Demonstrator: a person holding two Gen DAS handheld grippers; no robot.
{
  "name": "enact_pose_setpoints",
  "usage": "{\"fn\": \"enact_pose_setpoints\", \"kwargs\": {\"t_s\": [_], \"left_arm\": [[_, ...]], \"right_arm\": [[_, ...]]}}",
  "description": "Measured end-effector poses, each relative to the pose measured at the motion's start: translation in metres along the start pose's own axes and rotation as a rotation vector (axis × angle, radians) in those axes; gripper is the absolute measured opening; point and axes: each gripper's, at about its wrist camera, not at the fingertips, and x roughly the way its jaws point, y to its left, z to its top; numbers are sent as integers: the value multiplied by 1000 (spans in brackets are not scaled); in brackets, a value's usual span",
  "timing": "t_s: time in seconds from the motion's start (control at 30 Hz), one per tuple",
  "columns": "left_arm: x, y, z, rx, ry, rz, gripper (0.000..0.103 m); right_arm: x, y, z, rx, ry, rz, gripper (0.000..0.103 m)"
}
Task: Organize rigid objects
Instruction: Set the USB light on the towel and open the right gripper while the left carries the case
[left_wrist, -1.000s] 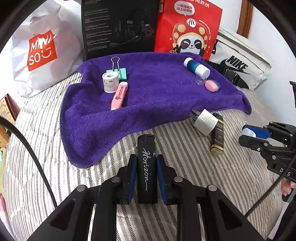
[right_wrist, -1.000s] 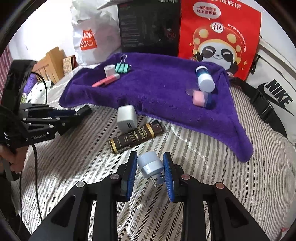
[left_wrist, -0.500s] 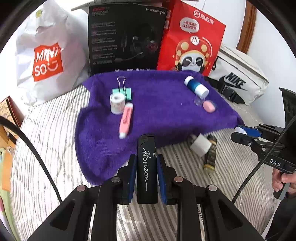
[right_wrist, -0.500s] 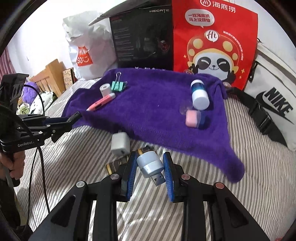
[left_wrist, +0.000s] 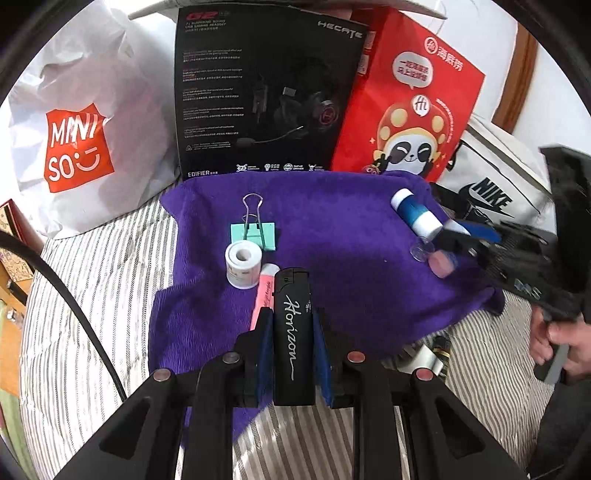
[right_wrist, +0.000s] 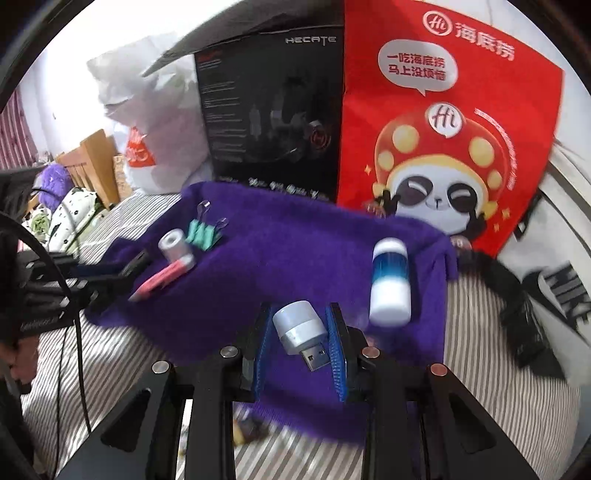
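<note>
In the lower middle of the left wrist view, the left gripper (left_wrist: 291, 325) is clenched on a black lighter (left_wrist: 292, 332), held upright between the blue pads. In the lower middle of the right wrist view, the right gripper (right_wrist: 300, 332) grasps a small USB light (right_wrist: 301, 328), its plug pointing down and right. Both items hang over the near edge of the purple towel (left_wrist: 351, 266), which lies on the striped bed (left_wrist: 99, 295).

Just beyond the lighter sit a pink highlighter (left_wrist: 263, 295), a white tape roll (left_wrist: 243, 266) and a green binder clip (left_wrist: 254, 232). At the right lies a blue-and-white bottle (left_wrist: 416, 216).

The step looks like carrying both items onto the towel. To do it well, each should be lowered onto bare purple cloth in the middle, clear of the highlighter and bottle, and released only once it rests flat, so that nothing rolls.
</note>
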Motion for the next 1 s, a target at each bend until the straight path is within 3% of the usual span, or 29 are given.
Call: {"fn": "enact_pose_setpoints", "kwargs": {"t_s": [0.2,0.4,0.77,0.83,0.9,1.0], "left_arm": [[11,7,2,-10,25,6,21],[18,8,4,-7,41,-4,21],[35,2,12,14,70,-10,21],[38,1,12,16,76,-11,21],[40,1,11,20,81,-12,21],[43,1,11,20,85,-23,21]], "right_arm": [[50,-18,26,33,26,-27,28],[89,-28,39,57,114,-56,28],[110,-31,35,63,194,-42,29],[111,-30,34,65,195,-34,34],[109,-31,33,67,187,-21,52],[101,-32,32,56,162,-26,55]]}}
